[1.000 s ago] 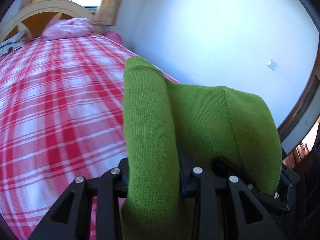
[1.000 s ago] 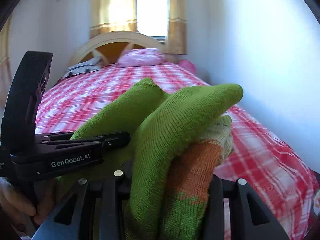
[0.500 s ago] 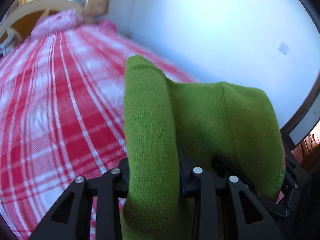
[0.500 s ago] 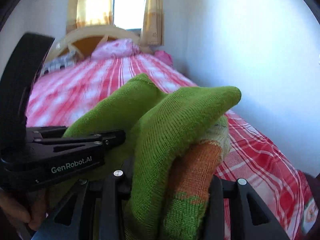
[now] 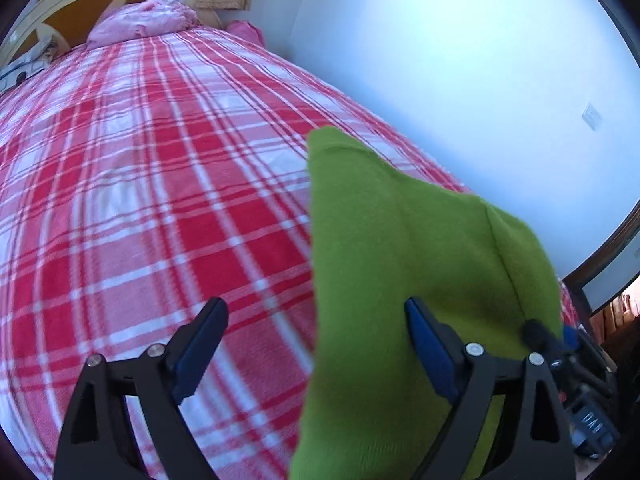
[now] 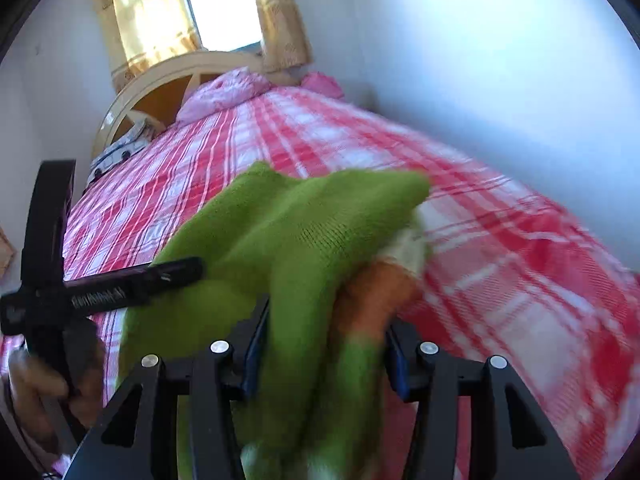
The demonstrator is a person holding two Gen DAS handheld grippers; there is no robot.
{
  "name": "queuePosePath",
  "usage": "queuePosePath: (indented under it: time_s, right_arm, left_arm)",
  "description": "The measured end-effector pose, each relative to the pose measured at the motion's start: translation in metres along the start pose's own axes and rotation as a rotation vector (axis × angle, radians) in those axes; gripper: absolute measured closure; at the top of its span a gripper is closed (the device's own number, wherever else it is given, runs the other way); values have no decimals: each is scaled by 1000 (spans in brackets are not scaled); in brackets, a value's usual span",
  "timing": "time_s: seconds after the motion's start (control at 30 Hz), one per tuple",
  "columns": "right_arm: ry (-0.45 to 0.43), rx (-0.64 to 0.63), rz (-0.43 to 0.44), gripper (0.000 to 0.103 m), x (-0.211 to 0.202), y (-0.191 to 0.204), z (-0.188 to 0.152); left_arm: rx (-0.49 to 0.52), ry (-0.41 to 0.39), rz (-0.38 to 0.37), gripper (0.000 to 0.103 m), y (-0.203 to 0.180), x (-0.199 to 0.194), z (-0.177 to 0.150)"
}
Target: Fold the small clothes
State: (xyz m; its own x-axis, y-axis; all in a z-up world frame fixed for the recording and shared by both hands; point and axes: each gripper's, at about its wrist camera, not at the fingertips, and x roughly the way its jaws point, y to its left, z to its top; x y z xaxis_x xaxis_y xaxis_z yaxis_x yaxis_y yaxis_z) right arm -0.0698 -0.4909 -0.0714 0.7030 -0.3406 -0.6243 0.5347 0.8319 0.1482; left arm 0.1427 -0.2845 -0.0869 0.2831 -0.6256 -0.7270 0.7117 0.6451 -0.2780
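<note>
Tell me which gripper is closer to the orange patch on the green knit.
Right. The right gripper has the orange patch between its opening jaws; the left gripper, also opening, sits at the green knit's plain end.

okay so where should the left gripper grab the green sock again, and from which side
Grip the green sock by its upper left corner, coming from the left, bed side. That peak stands free above the plaid bedspread; the opening left gripper already straddles the edge, while the right gripper bunches the other end.

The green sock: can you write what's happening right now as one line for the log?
step: letting go | left claw: opening, pads off green sock | right claw: opening, sock between pads | under: checked bed cover
</note>
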Motion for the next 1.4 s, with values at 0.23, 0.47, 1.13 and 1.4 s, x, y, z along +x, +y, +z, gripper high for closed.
queuePosePath:
  time_s: [0.23, 0.47, 1.13, 1.4]
  right_arm:
    - [-115, -180, -102, 81, -33, 34, 8]
    - [82, -166, -108, 82, 41, 12, 0]
    - [27, -86, -117, 45, -65, 35, -60]
    - [48, -109, -167, 45, -115, 52, -116]
  left_arm:
    - [70, -36, 39, 11, -12, -14, -26]
    - [125, -11, 63, 10, -31, -3, -40]
    - [183, -4, 179, 3, -40, -37, -81]
    - [242, -49, 216, 3, -43, -83, -119]
